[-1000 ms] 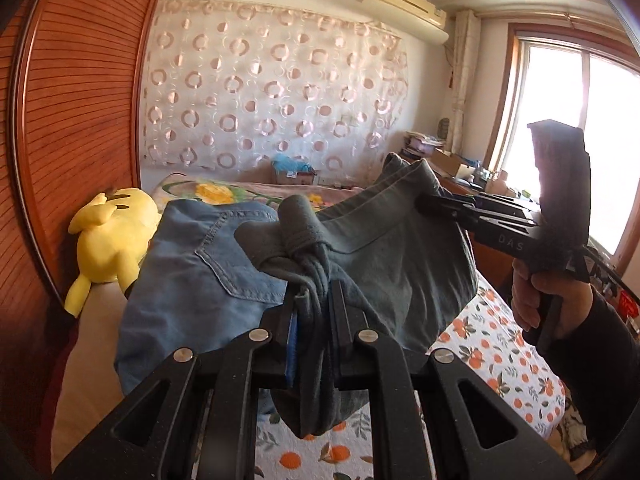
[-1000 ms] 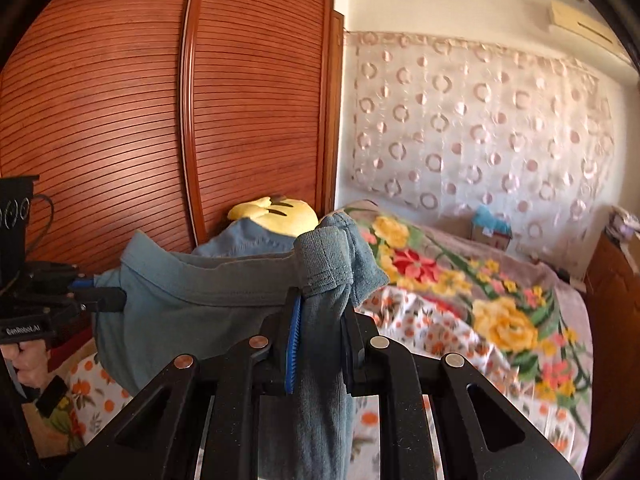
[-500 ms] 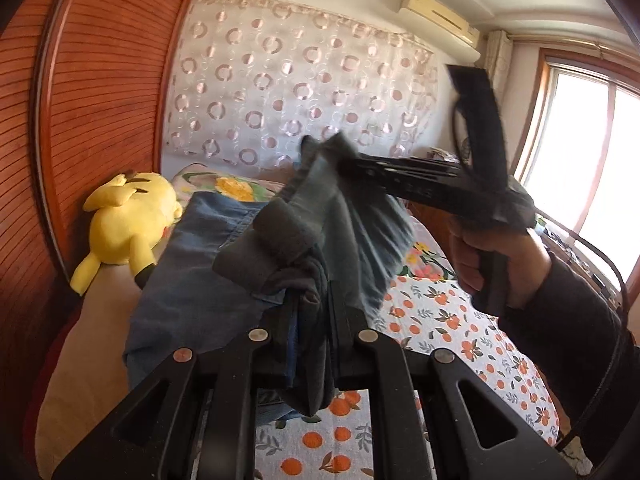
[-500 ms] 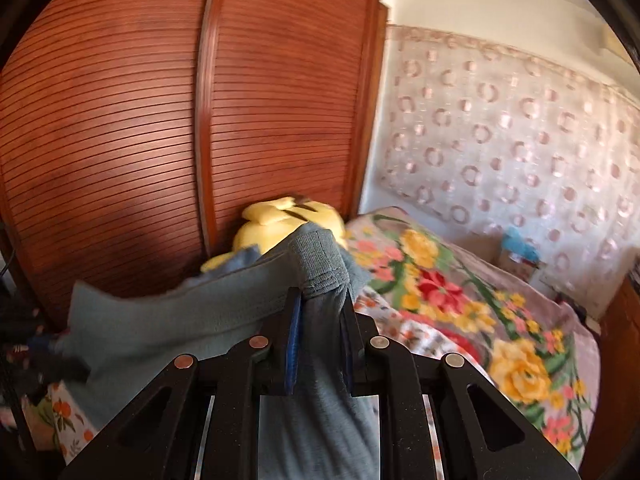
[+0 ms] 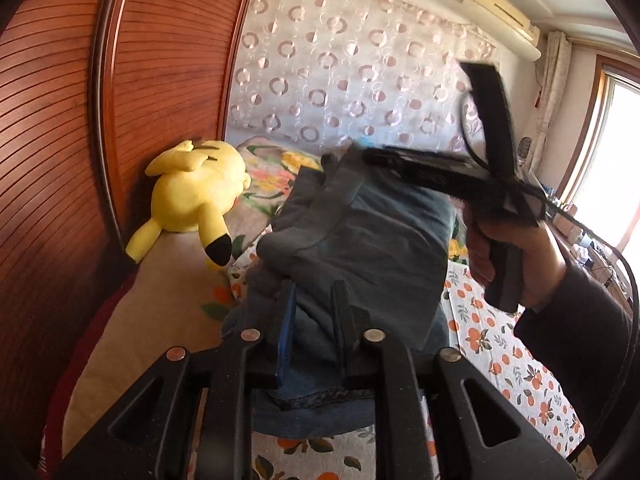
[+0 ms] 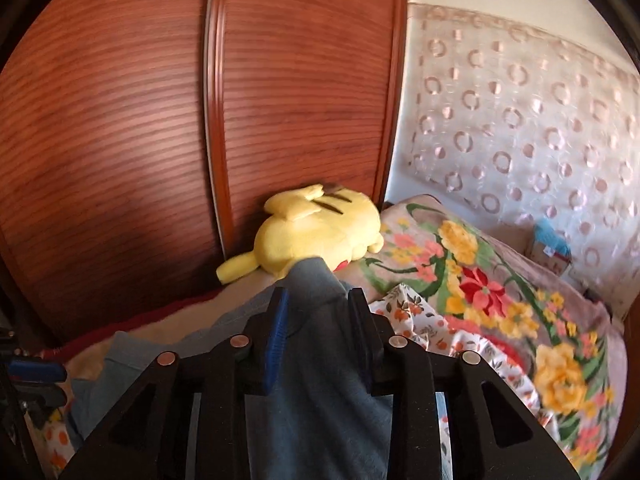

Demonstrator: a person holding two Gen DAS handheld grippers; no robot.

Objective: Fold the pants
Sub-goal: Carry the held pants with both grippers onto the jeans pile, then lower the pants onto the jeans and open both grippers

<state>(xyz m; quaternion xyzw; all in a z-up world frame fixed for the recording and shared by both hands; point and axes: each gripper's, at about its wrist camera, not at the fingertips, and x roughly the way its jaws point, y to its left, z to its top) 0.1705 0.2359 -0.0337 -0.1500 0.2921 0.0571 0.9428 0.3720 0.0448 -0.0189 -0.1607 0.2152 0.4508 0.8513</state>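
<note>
Grey-blue pants [image 5: 380,240] lie doubled over on the bed, their far end pointing toward the plush toy. My left gripper [image 5: 312,288] has a bunch of the cloth between its fingers; its jaws are opening and the fabric sits loosely in the gap. A hand [image 5: 516,256] holds my right gripper [image 5: 368,154] close by, its tip at the pants' far edge. In the right wrist view the right gripper [image 6: 318,294] straddles the pants [image 6: 320,380]. Its jaws are opening too, with cloth slack between the pads. The left gripper [image 6: 36,372] shows at the left edge.
A yellow plush toy [image 5: 196,196] lies against the slatted wooden wardrobe doors [image 5: 60,160]. An orange-print sheet [image 5: 500,344] and a floral blanket [image 6: 480,288] cover the bed. A small box [image 6: 548,248] sits by the patterned curtain [image 6: 520,120]. A window [image 5: 612,152] is on the right.
The right gripper swung across toward the left one, carrying the pants' end over so the cloth folded on itself. Both sets of jaws now stand wider and both hands have come lower.
</note>
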